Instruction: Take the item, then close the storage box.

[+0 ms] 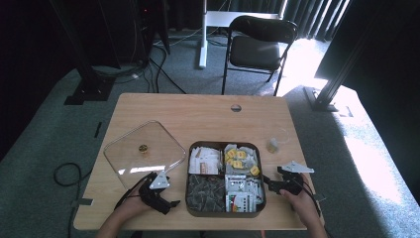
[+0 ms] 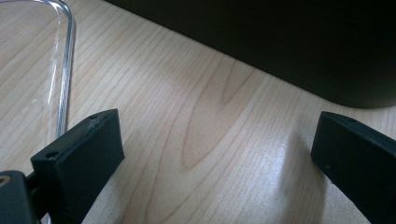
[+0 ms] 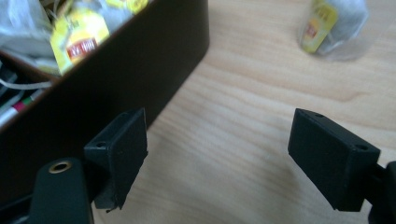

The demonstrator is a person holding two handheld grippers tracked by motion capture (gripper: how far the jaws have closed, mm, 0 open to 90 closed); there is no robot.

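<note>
A dark box [image 1: 223,214] with several compartments of tea bags stands at the table's near middle. Its clear lid [image 1: 130,159] lies flat to the left. My left gripper [image 1: 171,206] rests low by the box's near left corner. In the left gripper view it [image 2: 215,135] is open over bare wood, with the box wall [image 2: 280,42] ahead and the lid's edge [image 2: 65,70] at left. My right gripper [image 1: 272,178] sits just right of the box. It [image 3: 217,135] is open with nothing between its jaws, and the box wall [image 3: 140,70] is at its left.
A small clear cup [image 1: 273,145] with a yellow-tagged tea bag stands on the table right of the box, and lies ahead of my right gripper in its own view [image 3: 334,28]. A black chair [image 1: 257,47] stands beyond the far table edge.
</note>
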